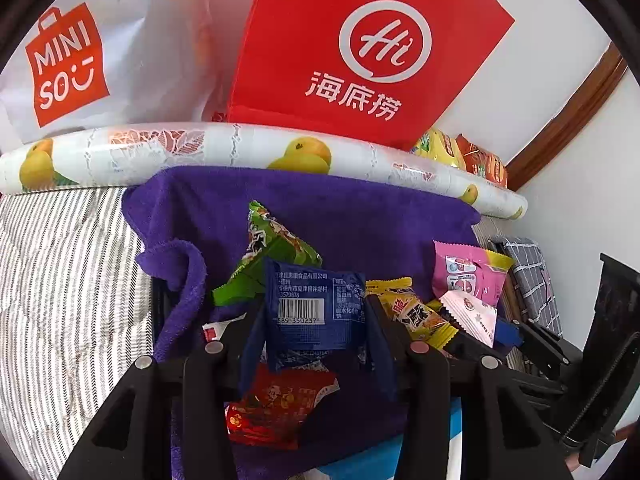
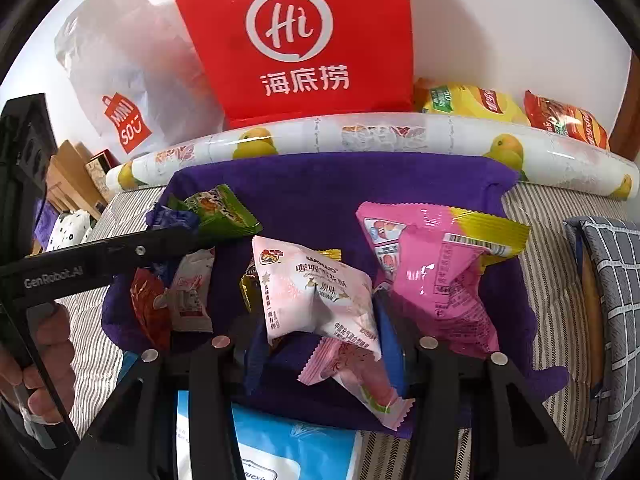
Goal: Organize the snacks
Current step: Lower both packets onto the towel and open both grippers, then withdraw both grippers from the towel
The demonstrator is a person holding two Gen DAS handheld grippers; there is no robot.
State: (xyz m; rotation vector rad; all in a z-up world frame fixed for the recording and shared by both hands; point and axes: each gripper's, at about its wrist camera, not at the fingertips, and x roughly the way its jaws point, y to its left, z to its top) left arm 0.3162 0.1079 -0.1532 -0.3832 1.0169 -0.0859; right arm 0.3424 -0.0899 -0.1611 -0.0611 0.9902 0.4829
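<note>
Both tools carrying snacks above the purple towel

Nearest, the left tool [image 1: 316,316] pinches a blue packet [image 1: 320,308] by its slack sides, and the right tool [image 2: 316,320] is nearly closed on a pale pink packet [image 2: 316,292]; both packets hang over the purple towel [image 1: 360,220] on the striped bed. Thin film could slide free and drop among the loose packets below. Farther off, the big pink packet [image 2: 440,276] and green packet [image 1: 276,248] crowd the landing spot; beyond, the fruit-print roll [image 1: 240,148] at the bed's far edge.
</note>
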